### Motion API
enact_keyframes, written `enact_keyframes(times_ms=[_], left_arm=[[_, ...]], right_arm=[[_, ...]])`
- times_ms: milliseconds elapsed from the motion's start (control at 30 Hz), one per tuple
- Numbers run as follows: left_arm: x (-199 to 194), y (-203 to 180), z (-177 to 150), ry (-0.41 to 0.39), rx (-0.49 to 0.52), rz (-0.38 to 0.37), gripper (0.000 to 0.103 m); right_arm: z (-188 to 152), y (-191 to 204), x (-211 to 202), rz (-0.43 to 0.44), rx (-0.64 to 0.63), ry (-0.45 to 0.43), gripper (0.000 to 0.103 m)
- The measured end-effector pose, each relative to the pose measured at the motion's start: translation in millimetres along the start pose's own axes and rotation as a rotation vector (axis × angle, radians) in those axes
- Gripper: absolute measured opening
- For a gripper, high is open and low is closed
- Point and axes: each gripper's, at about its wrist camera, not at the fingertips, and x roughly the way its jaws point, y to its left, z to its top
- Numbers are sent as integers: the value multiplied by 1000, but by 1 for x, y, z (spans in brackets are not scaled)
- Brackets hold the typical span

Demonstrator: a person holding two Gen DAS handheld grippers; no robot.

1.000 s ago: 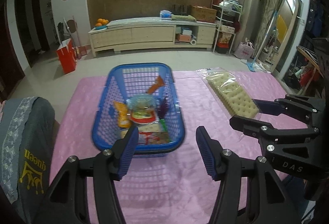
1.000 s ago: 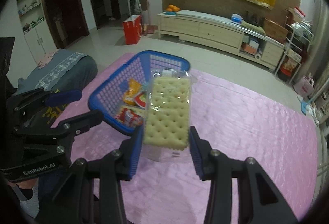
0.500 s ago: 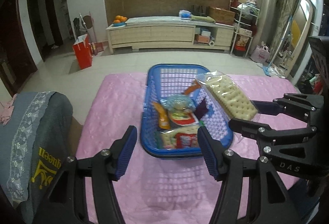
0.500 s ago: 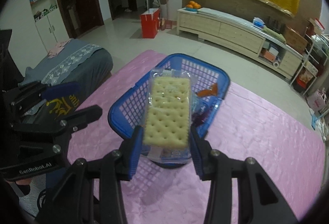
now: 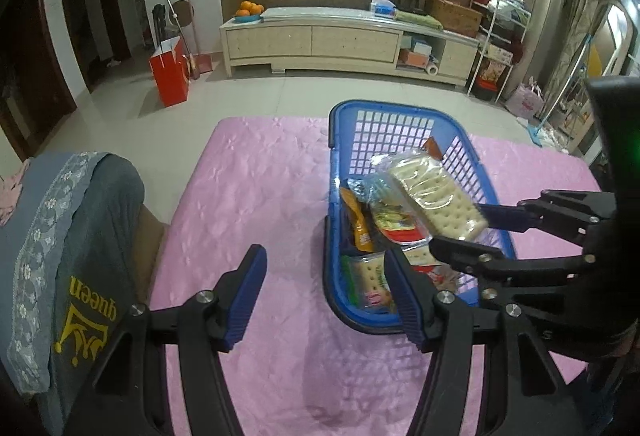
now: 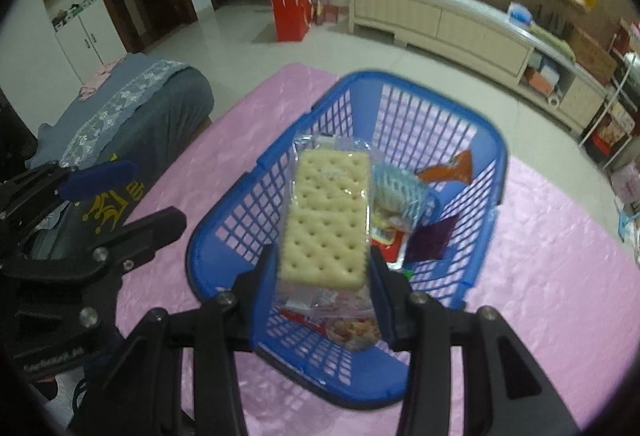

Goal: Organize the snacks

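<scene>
A blue plastic basket stands on the pink tablecloth and holds several snack packets. My right gripper is shut on a clear-wrapped cracker pack and holds it above the basket's inside. The cracker pack and the right gripper also show in the left wrist view, over the basket's right half. My left gripper is open and empty, low over the cloth at the basket's near left corner.
A grey cushioned seat with a lace strip sits at the table's left edge. Beyond the table are the tiled floor, a red bag and a long cream cabinet. Pink cloth lies right of the basket.
My right gripper has carried the cracker pack leftward from beside the basket to above its inside. My left gripper has shifted left, so the basket now sits to its right.
</scene>
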Motion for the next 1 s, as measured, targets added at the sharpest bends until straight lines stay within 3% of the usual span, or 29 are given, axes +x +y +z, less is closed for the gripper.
enact_keyframes(times_ms=[333,467,633,733,1000], left_arm=[[35,26,-2,36,-48,-30,61],[41,29,-1,22,-61,-31,65],[42,27,-4,20,-58,-29,70],[39,25,-8,2,-54,-18,78],[8,11,-27,-82,-53,-26,78]], right_arm=[[3,-8,39,4,53,81,49],[3,-16,45,-16,97,116,49],[1,-11,45,-95,49,132,54],[-3,-8,35,-111,24,101,84],[-40,-19,-22,-68,150,-67,86]])
